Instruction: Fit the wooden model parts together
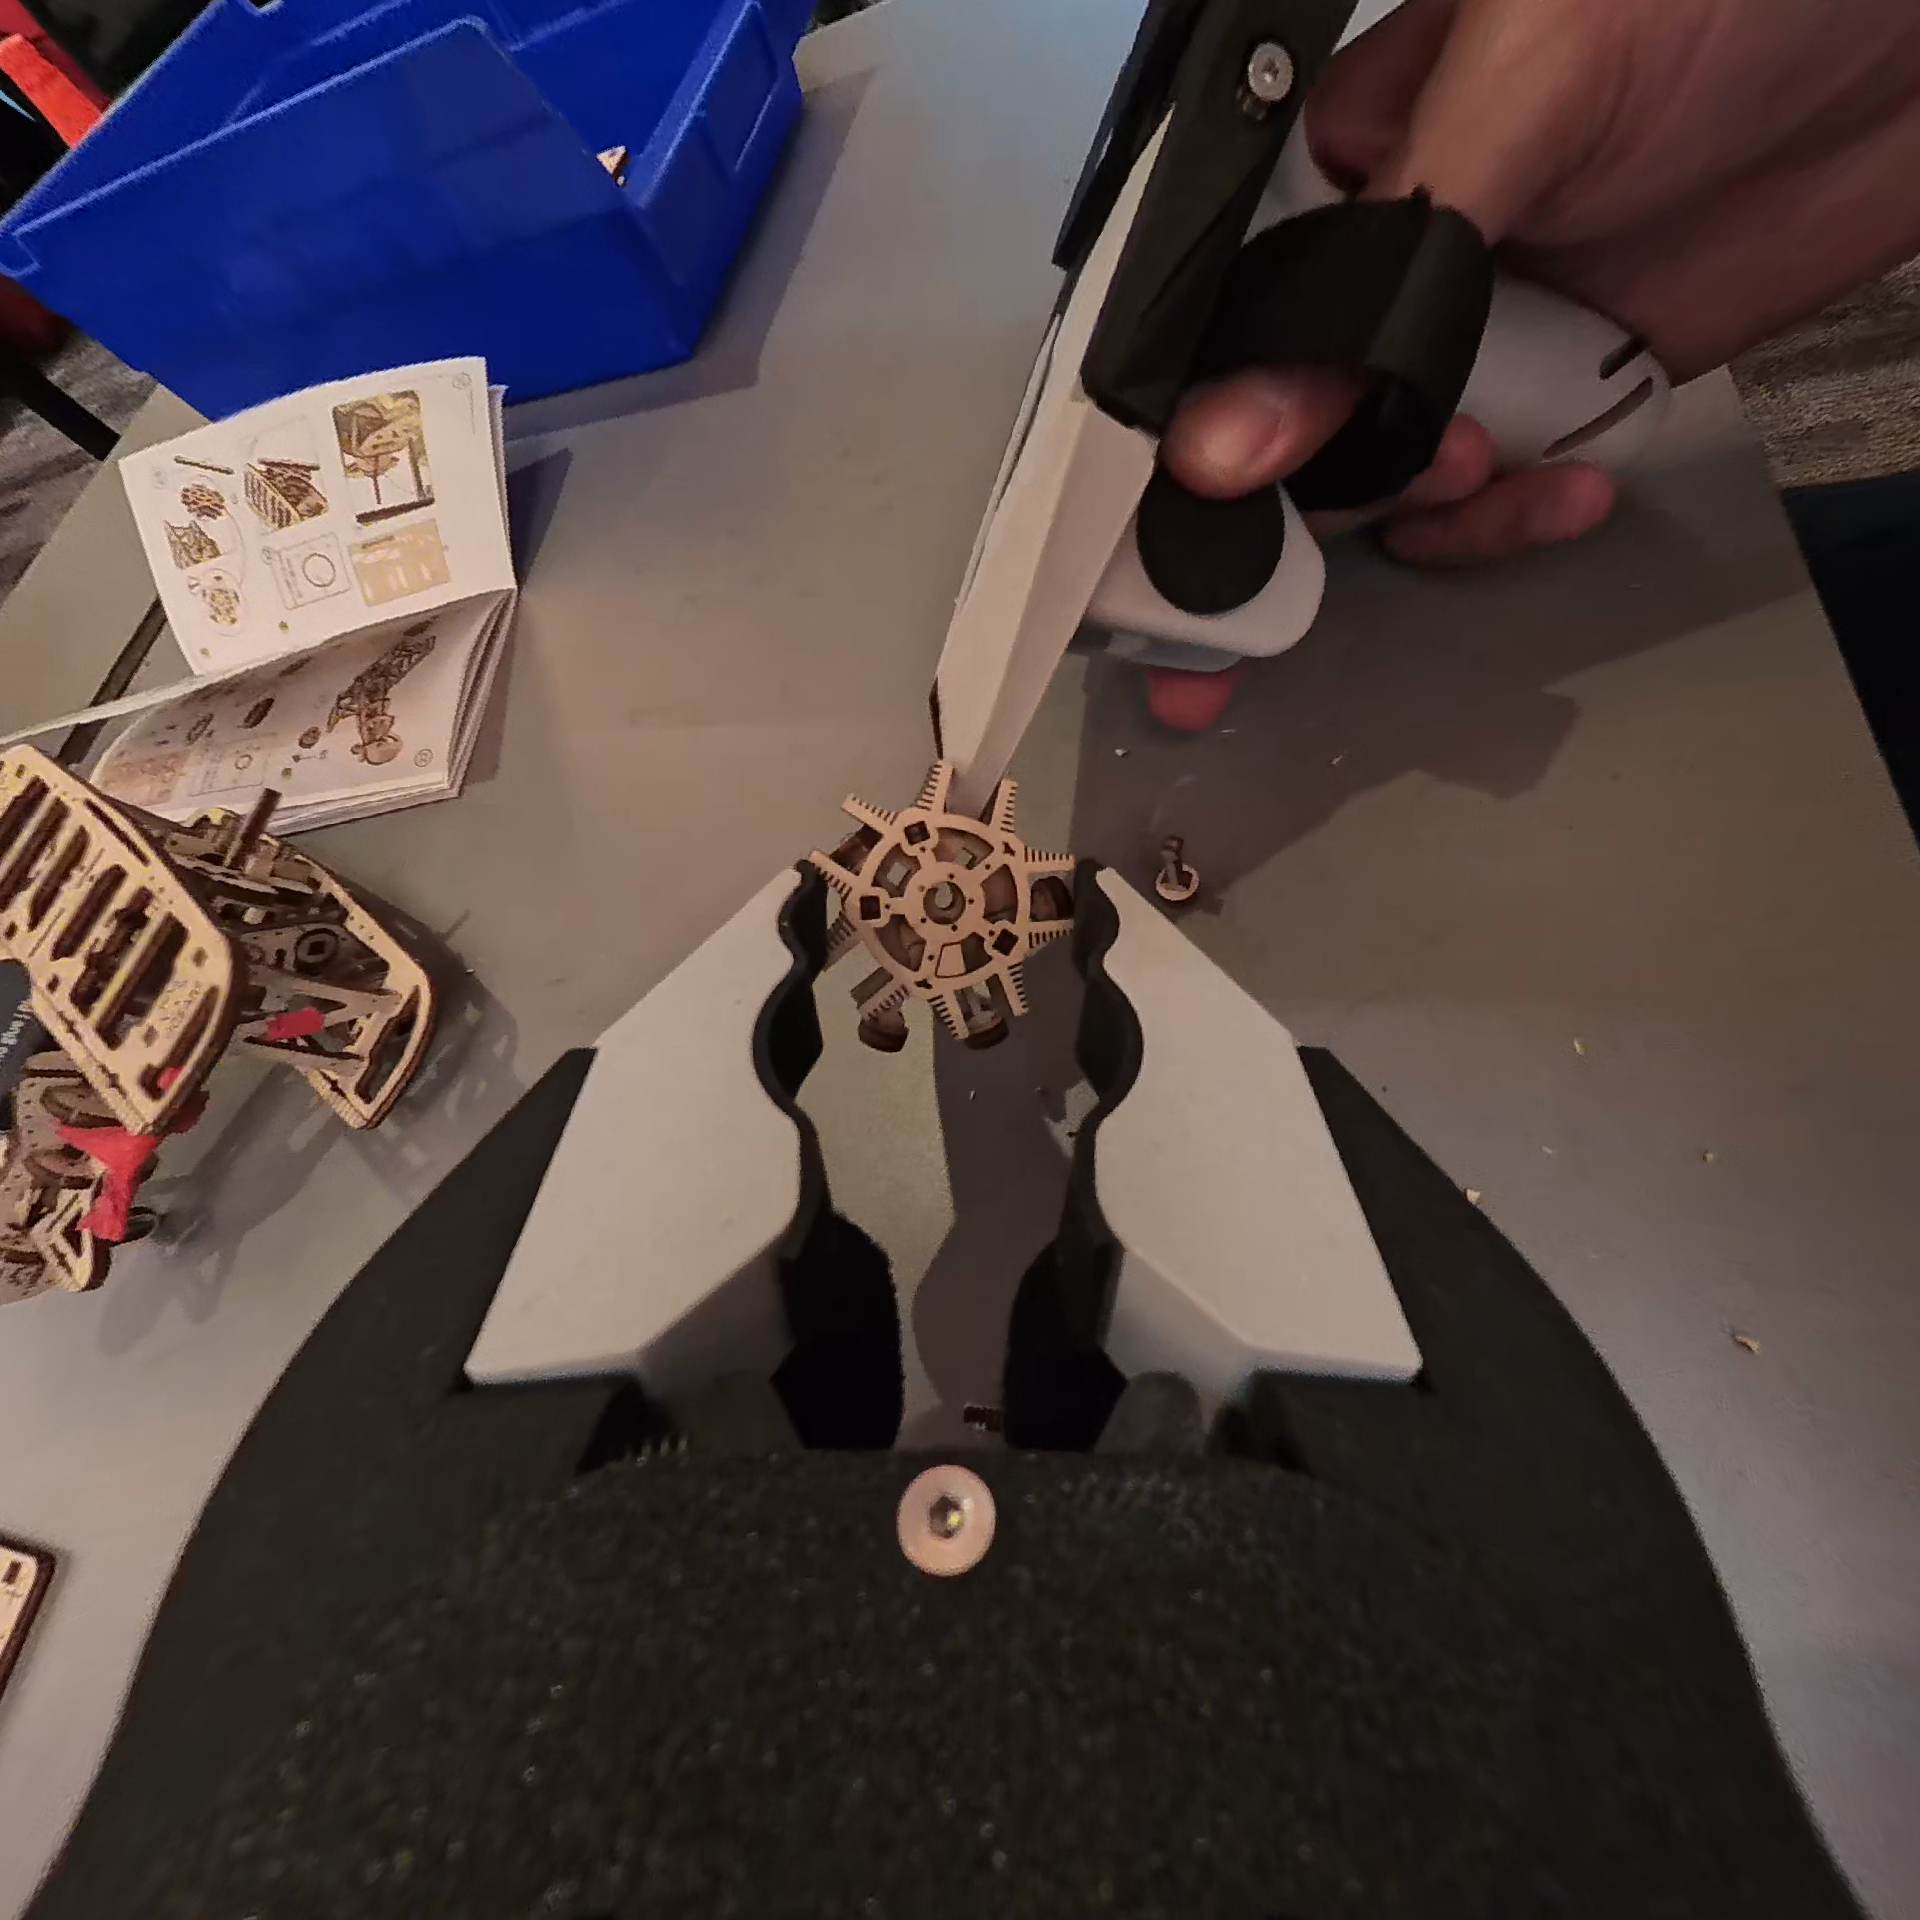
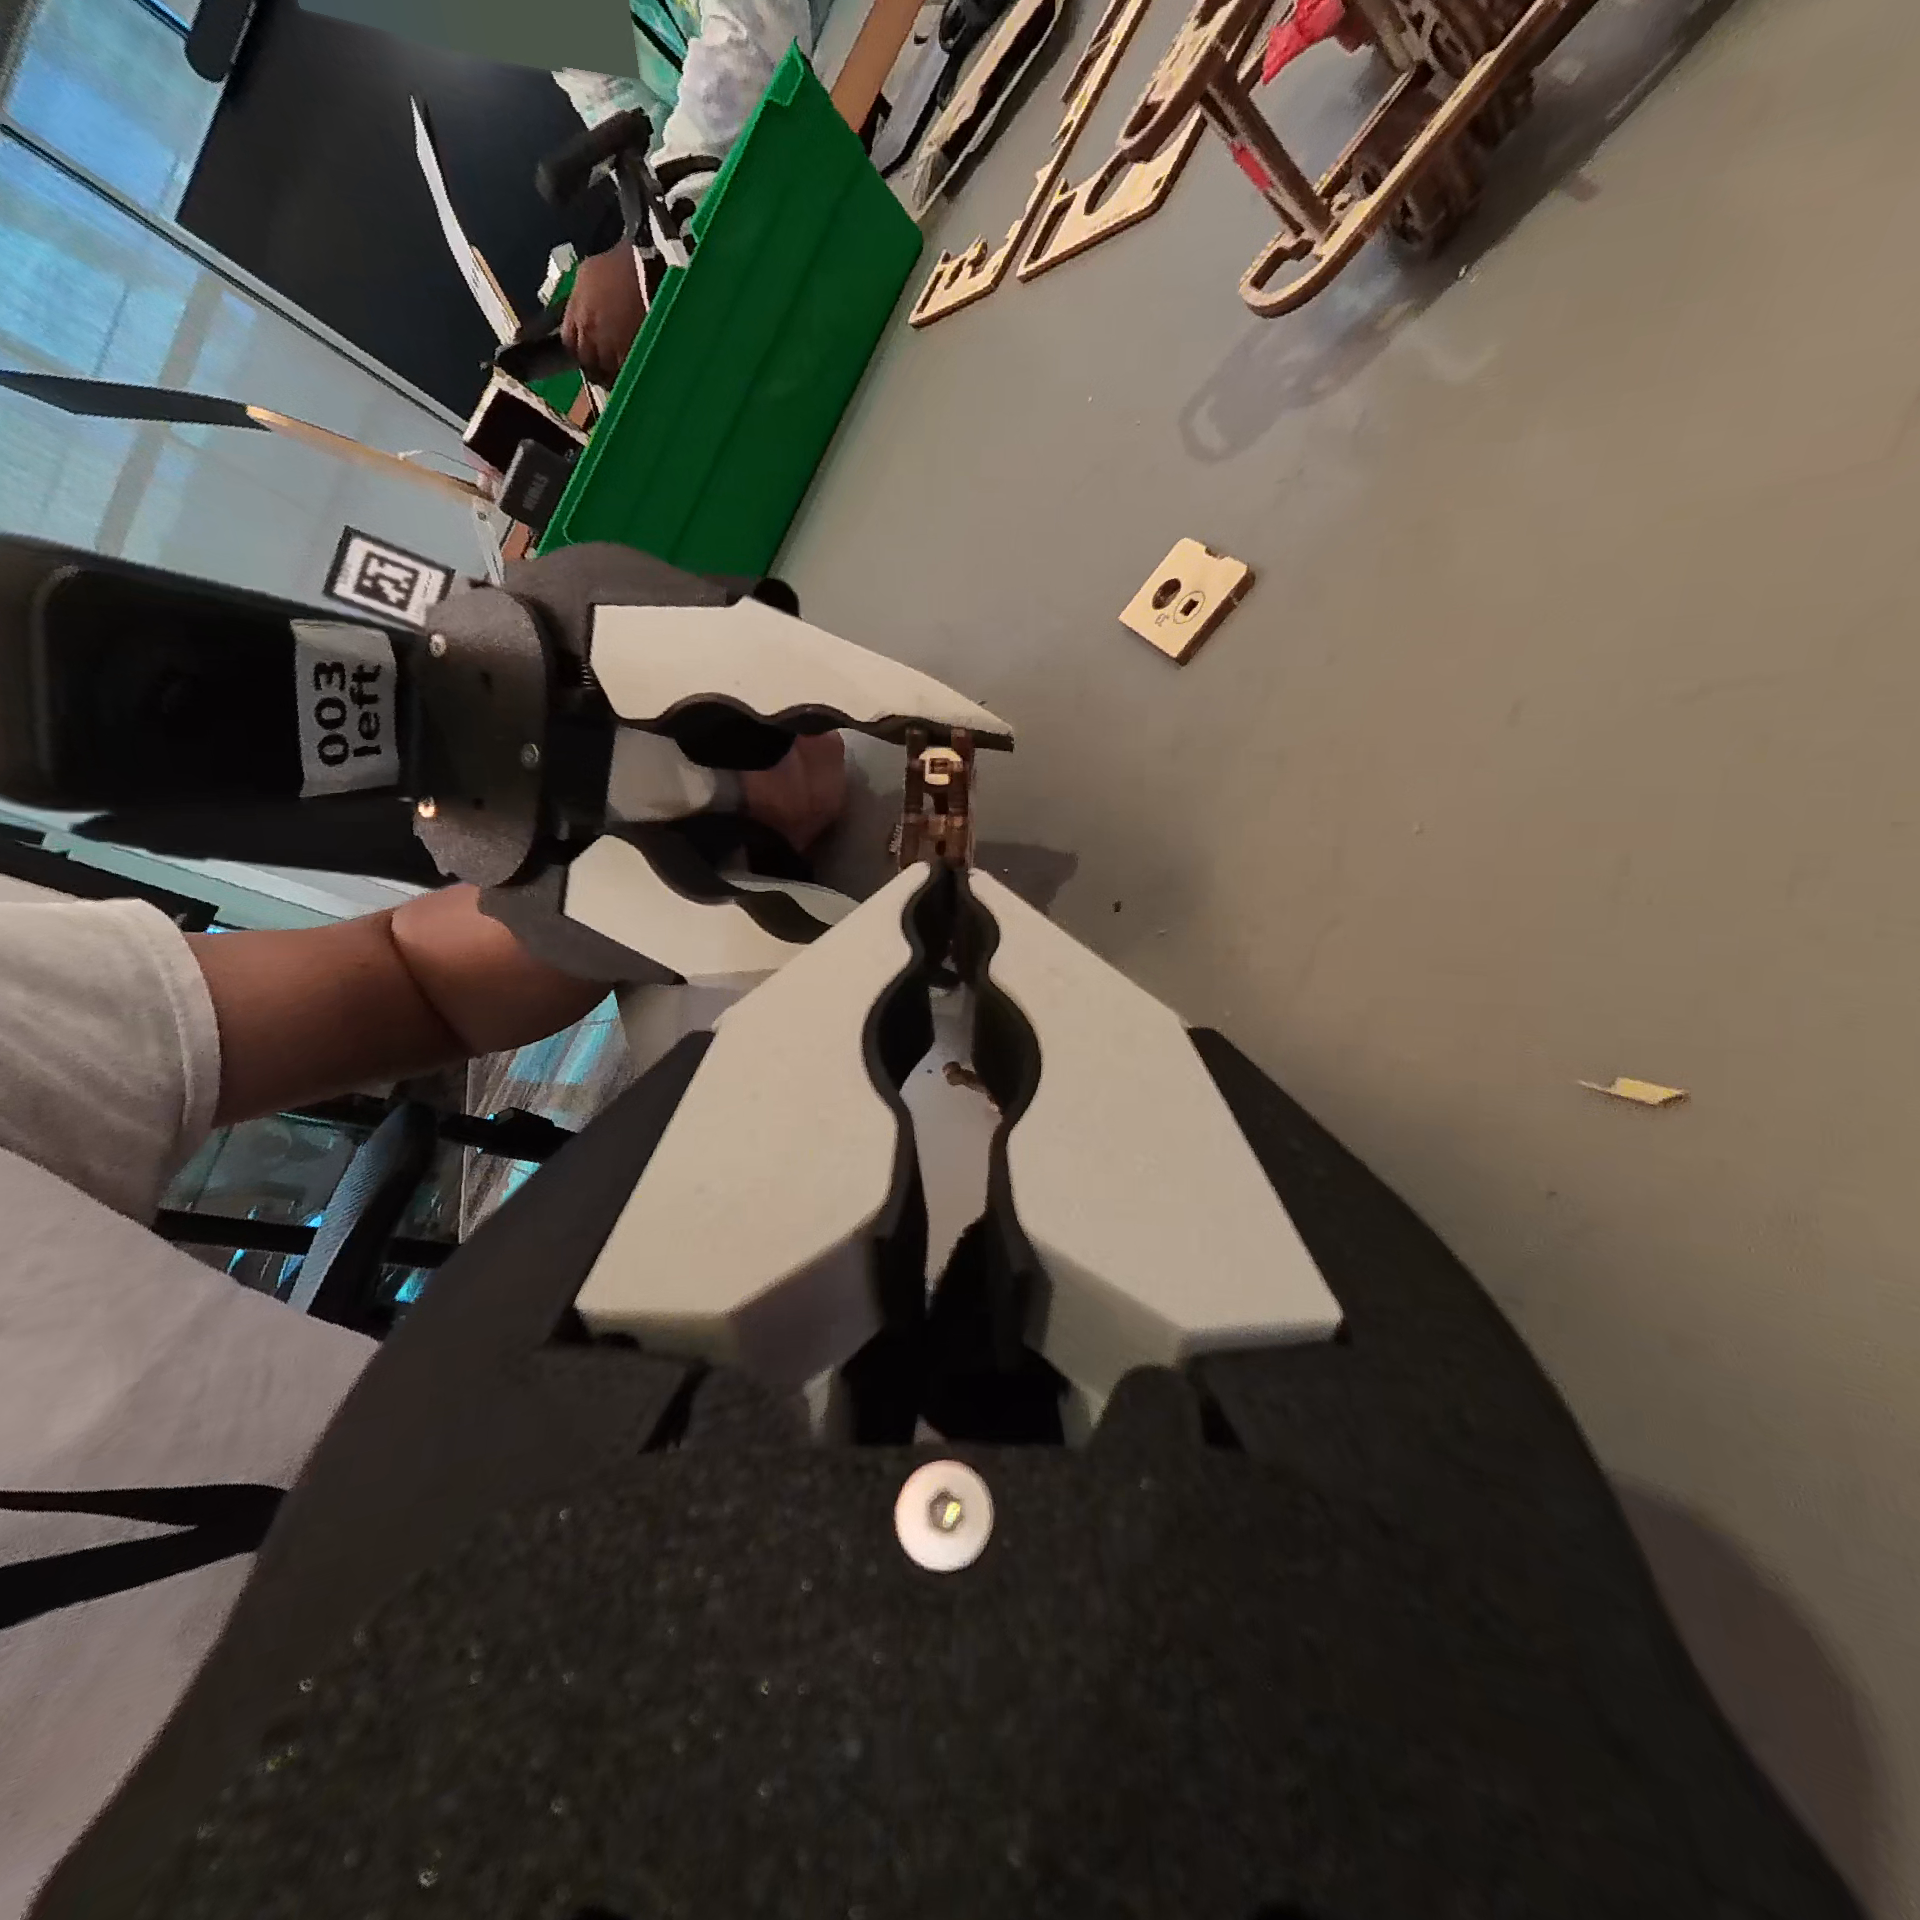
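Broadly, my work sits on a flat grey table point(image 1: 727, 644), with a deep blue plastic bin point(image 1: 416, 208) at its far edge, a half-built laser-cut plywood model frame with red tape scraps point(image 1: 208, 966) at my left, and an open folded paper instruction booklet point(image 1: 332, 582) lying between them. Nearer, my left gripper point(image 1: 940, 914) brackets the round spoked wooden hub with comb-toothed arms point(image 1: 940, 909); its jaws stand either side of the hub, seemingly touching the outer teeth, though I cannot tell whether they truly clamp it. My right gripper point(image 2: 948, 883) is clenched on the hub's rim from the far side, pinching one arm between its tips. This hub looks light and stiff but brittle: the fine teeth would likely snap under side load, so I judge the solid central disc or thick arm roots the safer hold. Smallest, a tiny round wooden peg point(image 1: 1176, 875) lies on the table just right of the hub.
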`<action>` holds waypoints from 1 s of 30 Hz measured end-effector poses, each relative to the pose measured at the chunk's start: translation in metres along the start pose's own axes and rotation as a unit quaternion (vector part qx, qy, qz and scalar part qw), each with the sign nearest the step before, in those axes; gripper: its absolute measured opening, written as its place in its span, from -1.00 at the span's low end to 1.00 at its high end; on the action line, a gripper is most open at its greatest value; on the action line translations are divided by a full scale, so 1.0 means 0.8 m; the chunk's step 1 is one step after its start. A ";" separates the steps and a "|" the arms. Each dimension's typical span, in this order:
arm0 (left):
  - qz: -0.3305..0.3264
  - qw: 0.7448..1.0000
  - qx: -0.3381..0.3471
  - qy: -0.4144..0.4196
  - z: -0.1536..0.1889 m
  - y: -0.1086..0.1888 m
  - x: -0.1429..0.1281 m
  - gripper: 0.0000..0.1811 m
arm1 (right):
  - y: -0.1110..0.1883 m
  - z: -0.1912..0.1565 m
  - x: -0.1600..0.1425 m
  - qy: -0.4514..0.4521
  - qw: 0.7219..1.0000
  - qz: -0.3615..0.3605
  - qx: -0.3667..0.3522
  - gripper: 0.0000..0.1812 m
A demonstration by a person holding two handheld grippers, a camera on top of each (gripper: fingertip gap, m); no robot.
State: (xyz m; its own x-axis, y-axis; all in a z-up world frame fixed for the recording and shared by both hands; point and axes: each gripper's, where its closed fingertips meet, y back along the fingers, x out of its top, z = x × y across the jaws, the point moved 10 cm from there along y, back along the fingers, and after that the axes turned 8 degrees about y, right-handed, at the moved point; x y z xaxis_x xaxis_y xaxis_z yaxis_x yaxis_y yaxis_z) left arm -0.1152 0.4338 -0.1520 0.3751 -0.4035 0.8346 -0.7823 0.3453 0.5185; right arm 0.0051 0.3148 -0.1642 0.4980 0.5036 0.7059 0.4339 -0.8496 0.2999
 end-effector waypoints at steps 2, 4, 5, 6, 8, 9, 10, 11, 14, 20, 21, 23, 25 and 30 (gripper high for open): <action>-0.006 1.000 0.003 -0.004 0.001 0.000 -0.001 -0.50 | -0.002 0.001 0.000 -0.005 1.000 -0.009 -0.004 -1.00; -0.007 1.000 0.008 -0.006 0.000 0.000 -0.001 -0.50 | -0.003 0.001 0.000 0.004 1.000 -0.006 -0.010 -1.00; -0.008 1.000 0.007 -0.005 0.000 -0.001 -0.001 -0.50 | -0.003 0.001 0.000 0.001 1.000 -0.008 -0.010 -1.00; -0.009 1.000 0.010 -0.007 0.000 -0.001 -0.001 -0.51 | -0.003 0.001 0.001 -0.001 1.000 -0.006 -0.010 -1.00; -0.009 1.000 0.001 0.002 0.000 -0.003 -0.004 -0.50 | -0.003 0.001 0.001 0.012 1.000 -0.015 -0.011 -1.00; -0.005 1.000 -0.011 0.016 -0.003 -0.003 -0.004 -0.50 | -0.002 0.001 0.002 0.018 1.000 -0.013 -0.006 -1.00; -0.005 0.999 -0.023 0.025 -0.004 -0.003 -0.004 -0.50 | -0.001 0.001 0.002 0.022 1.000 -0.014 -0.002 -1.00; -0.011 0.999 -0.034 0.029 -0.004 -0.004 -0.004 -0.49 | -0.001 0.001 0.002 0.029 0.999 -0.029 -0.003 -1.00; -0.010 0.998 -0.047 0.028 -0.004 -0.002 -0.004 -0.50 | -0.001 0.000 0.003 0.053 0.998 -0.042 0.000 -0.99; -0.023 0.997 -0.059 0.040 -0.001 0.001 -0.007 -0.50 | -0.005 -0.003 -0.001 0.020 0.998 -0.064 0.007 -1.00; -0.031 0.997 -0.057 0.043 0.002 0.002 -0.009 -0.51 | -0.007 -0.003 -0.003 0.014 0.997 -0.071 0.008 -1.00; -0.051 0.996 -0.051 0.045 0.007 0.003 -0.013 -0.51 | -0.013 -0.004 -0.006 0.021 0.995 -0.094 -0.002 -1.00; -0.056 0.996 -0.051 0.054 0.006 0.005 -0.015 -0.50 | -0.015 -0.004 -0.006 0.022 0.995 -0.098 -0.006 -1.00; -0.062 0.995 -0.051 0.054 0.007 0.005 -0.016 -0.51 | -0.017 -0.008 -0.009 0.053 0.992 -0.108 -0.043 -1.00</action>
State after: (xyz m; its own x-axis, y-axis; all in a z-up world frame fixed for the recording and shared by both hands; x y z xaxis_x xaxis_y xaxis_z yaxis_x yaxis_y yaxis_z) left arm -0.1255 0.4353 -0.1616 0.5209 -0.3571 0.7753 -0.6738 0.3856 0.6303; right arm -0.0092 0.3222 -0.1692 0.3171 0.6606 0.6805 0.4543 -0.7356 0.5025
